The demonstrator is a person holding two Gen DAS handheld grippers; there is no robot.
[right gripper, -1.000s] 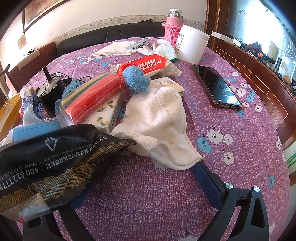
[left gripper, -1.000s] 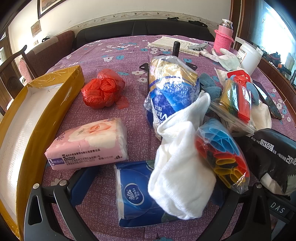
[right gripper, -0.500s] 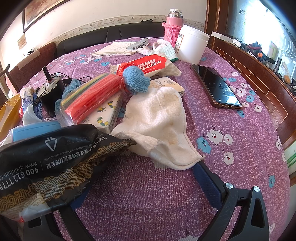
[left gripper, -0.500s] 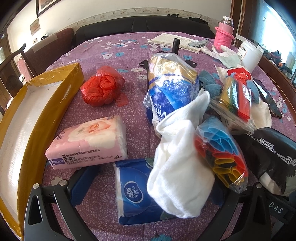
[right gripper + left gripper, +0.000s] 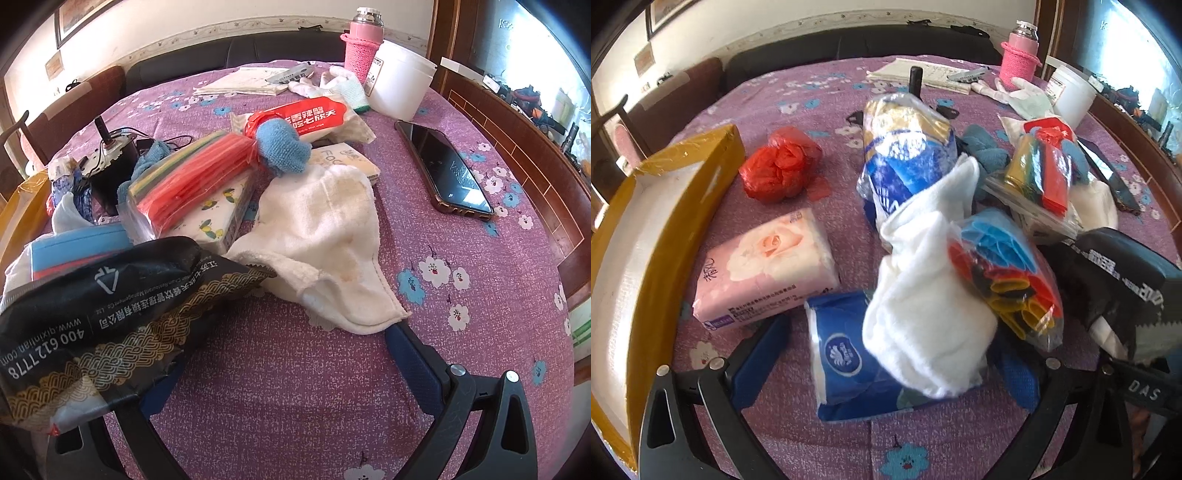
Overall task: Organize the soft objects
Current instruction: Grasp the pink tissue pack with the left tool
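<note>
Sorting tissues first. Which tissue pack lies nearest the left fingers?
The blue tissue pack, lying between the left fingers. The pink rose-print pack sits farther out, toward the yellow box.

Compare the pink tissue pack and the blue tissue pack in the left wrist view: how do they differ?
The pink tissue pack shows a rose print; the blue tissue pack shows a round white logo. The pink one lies fully exposed, while the blue one is partly hidden behind a white cloth. Both are soft plastic-wrapped packs on the purple tablecloth.

both wrist views look low and close across the table [image 5: 827,92], sharing the black packet [image 5: 1123,273].
</note>
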